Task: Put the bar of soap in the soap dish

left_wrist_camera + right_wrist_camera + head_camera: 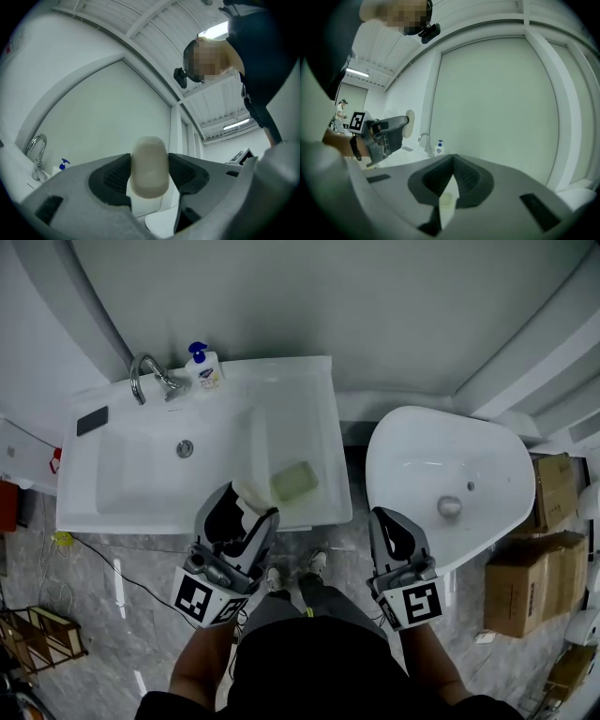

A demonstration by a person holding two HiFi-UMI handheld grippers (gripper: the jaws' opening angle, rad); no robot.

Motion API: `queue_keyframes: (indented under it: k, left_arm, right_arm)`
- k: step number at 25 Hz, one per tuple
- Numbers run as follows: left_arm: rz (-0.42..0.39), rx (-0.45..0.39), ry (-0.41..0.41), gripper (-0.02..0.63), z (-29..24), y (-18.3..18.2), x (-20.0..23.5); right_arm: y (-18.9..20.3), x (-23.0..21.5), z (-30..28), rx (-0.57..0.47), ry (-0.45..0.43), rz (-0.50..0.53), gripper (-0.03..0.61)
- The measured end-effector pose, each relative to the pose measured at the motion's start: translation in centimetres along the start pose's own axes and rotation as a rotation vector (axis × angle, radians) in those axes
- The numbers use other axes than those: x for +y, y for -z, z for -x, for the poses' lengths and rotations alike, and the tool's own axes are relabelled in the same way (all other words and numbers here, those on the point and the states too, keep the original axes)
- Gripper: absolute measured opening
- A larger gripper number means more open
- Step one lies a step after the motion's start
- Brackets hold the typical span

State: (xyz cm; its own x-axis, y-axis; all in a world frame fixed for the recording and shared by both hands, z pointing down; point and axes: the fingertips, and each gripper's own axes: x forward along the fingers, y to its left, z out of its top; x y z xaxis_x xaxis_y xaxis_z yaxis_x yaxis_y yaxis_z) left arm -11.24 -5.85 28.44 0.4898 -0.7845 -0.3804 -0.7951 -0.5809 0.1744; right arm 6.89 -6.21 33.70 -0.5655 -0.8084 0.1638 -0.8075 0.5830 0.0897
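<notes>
A cream bar of soap (247, 490) stands on end between the jaws of my left gripper (243, 506), which is shut on it just above the front edge of the left washbasin counter (330, 437). In the left gripper view the soap (150, 168) is pressed from both sides by the dark pads (114, 177). The pale green soap dish (294, 481) lies on the counter to the right of the soap, and nothing is in it. My right gripper (392, 526) hovers in front of the round basin with its jaws together and nothing held.
The left basin has a chrome faucet (143, 374), a soap dispenser (203, 367) and a drain (185, 448). A round white basin (450, 486) stands to the right. Cardboard boxes (520, 592) sit on the floor at far right, and the person's legs are below.
</notes>
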Motion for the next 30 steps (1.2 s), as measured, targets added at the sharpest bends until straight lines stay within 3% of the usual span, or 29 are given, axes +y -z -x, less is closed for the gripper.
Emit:
queue_keyframes:
  k: [15, 30]
  left_arm:
    - [0.113, 0.142, -0.075, 0.252, 0.0, 9.7, 3.7]
    - [0.132, 0.357, -0.097, 0.252, 0.5, 20.1, 6.1]
  right_arm:
    - [4.7, -2.0, -1.4, 0.100, 0.006, -0.046, 0.009]
    - [7.7, -4.1, -3.0, 0.163, 0.034, -0.078, 0.009]
